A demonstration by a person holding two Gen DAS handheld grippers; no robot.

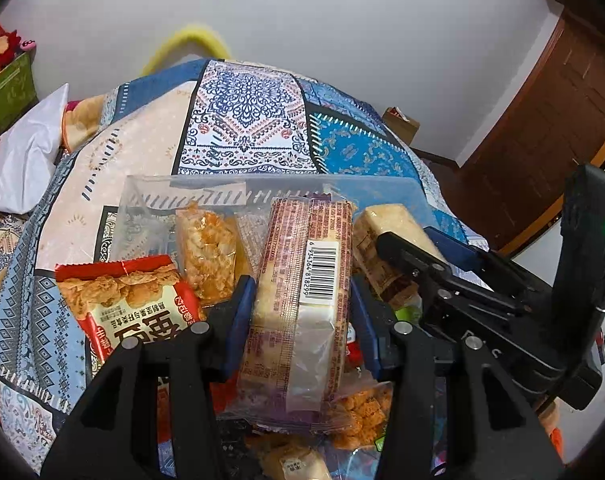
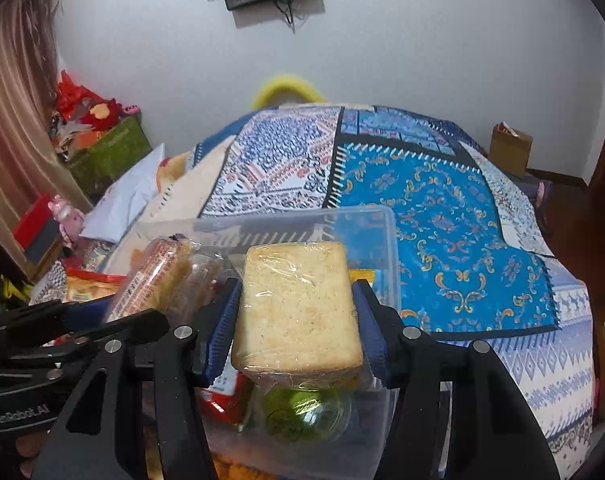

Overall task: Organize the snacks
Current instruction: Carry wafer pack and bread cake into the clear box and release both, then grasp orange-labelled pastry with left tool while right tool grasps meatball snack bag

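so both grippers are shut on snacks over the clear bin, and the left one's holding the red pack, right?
Not quite. The left gripper is shut on the clear-wrapped barcode pack, not the red pack, which lies apart on its left in the left wrist view. The rest stands: the right gripper is shut on a wrapped pale cake over the clear bin.

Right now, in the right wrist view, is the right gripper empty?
No: the right gripper is shut on a clear-wrapped pale rice cake, pressed between both blue pads above the clear plastic container.
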